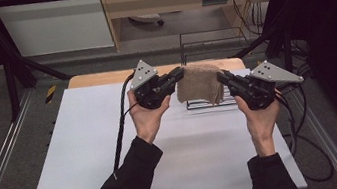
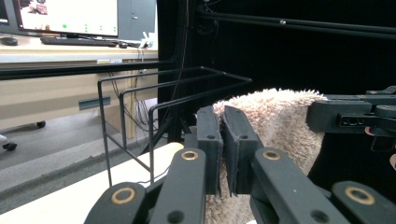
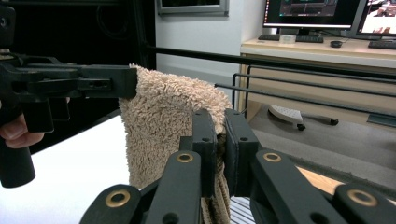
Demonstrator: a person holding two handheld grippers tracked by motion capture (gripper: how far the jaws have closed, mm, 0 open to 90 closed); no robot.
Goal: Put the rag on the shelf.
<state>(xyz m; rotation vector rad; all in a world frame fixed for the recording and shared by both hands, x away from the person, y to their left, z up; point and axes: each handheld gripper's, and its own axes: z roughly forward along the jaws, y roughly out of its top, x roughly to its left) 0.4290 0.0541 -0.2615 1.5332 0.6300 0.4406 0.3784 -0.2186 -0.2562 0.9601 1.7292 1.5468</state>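
Above the far half of the white table, both hands are holding a brown towel in the air, stretched between the two grippers.

Starting at nine o'clock of the towel: the left gripper is pointing toward three o'clock, with the person's left hand wrapped round its body from below and the cable hanging down toward six o'clock. In the left gripper view its jaws are standing almost together, pinching the towel edge between the pads, the pile bulging out above them. A firm grip, that.

In the middle, the towel is hanging in a soft fold, drooping toward six o'clock in front of the black wire rack, which is sitting on the table at the far edge, at twelve o'clock of the person. The cloth is clear of the table.

Over at three o'clock of the towel: the right gripper is pointing toward nine o'clock, the right hand gripping it from underneath. In the right gripper view its jaws are also nearly closed, clamping a fold of towel between the pads, with the other gripper biting the far corner at ten o'clock.
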